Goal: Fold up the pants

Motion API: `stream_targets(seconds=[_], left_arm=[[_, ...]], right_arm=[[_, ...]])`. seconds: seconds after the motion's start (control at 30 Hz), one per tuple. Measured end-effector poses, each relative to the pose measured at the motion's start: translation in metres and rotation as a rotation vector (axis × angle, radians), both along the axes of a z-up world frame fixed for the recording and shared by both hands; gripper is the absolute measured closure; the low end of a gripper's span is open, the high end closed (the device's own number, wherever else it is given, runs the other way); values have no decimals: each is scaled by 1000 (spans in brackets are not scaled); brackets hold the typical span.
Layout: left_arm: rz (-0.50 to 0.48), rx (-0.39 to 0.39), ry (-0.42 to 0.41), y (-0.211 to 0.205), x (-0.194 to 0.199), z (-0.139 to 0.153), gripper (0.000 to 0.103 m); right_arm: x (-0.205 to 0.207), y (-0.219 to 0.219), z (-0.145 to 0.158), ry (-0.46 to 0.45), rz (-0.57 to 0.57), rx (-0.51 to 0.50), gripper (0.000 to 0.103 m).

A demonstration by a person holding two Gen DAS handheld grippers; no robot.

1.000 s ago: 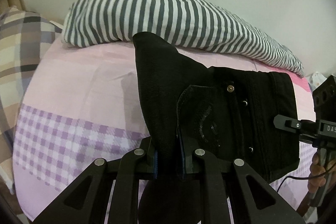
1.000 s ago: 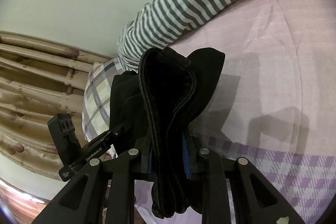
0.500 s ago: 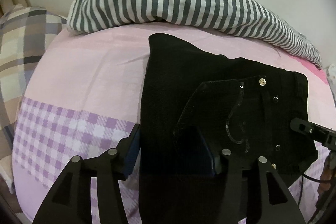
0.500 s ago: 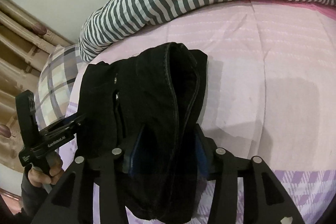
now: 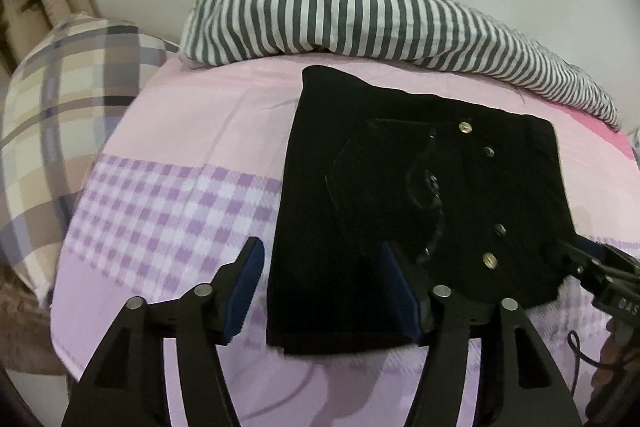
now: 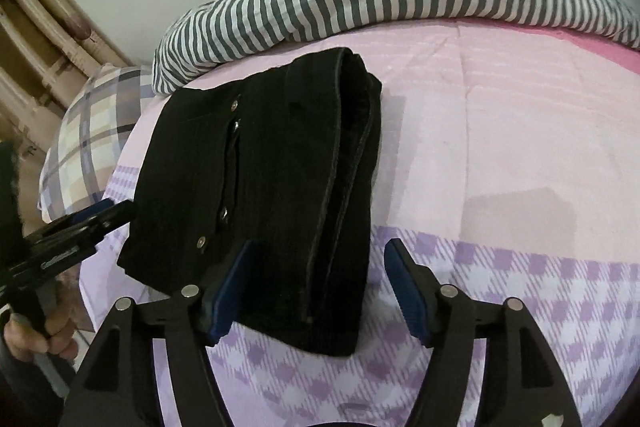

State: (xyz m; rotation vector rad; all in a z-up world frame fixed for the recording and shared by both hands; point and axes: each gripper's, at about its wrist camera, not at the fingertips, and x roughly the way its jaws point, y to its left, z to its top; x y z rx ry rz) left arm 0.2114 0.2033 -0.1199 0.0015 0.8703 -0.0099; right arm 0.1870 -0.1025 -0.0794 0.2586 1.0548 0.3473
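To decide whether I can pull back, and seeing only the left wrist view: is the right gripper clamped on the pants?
Observer: No. The right gripper has its jaws opening. Its pads do not press the pants, which lie between them.
Operator: Is the fold tidy on that side?
Observer: Mostly. The right edge shows several stacked layers, with a dark gap between them toward the far end. The bundle rests flat on the bed sheet.

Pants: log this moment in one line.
pants: folded, flat on bed | left gripper: opening, pads off | right gripper: opening, pads off
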Motion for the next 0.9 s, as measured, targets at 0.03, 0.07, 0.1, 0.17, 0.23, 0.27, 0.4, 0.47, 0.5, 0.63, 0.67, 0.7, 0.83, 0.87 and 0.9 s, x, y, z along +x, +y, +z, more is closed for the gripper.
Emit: stream_targets(seconds=[0.03,0.07,0.1,0.17,0.23,0.27,0.4,0.47,0.5,0.63,0.67,0.7,0.83,0.87,0.9], left_arm=[[5,1,-5,-1,-5,2,37],[12,0,-10,-2,-12,5,37],[19,-5,-16,-2,-20,7,36],[28,-15,-21,-3,-32,10,35],[32,-9,-33,-6,-48,11,34],[34,-4,-38,-8,-55,11,34],[25,-2,-43,-13,-78,8,33],[30,8,-45,-15,-86,7,32],[32,11,-48,-15,-90,6,32],[44,9,-56,-13,-102,4,32],[51,13,-59,-13,-105,4,32],[60,18,-63,-12,-106,4,32],[79,21,-73,-8,-110,2,32],[82,24,-74,-8,-110,2,32],[82,28,-72,-8,-110,1,32]], right_arm=[[-2,-1,2,-1,-4,2,36],[-5,-2,4,-4,-6,2,34],[-9,-3,6,-8,-5,0,31],[-17,-3,10,-19,1,-13,29],[-26,-1,14,-31,11,-20,28],[-31,1,17,-38,14,-26,28],[-49,12,28,-78,21,-51,19],[-58,17,34,-102,18,-81,15],[-61,22,36,-107,19,-99,10],[-72,33,43,-135,22,-120,8],[-75,36,44,-141,20,-129,6],[-77,37,45,-145,17,-135,5],[-85,47,50,-170,8,-186,3],[-87,49,51,-180,4,-205,3],[-88,51,53,-188,6,-214,3]])
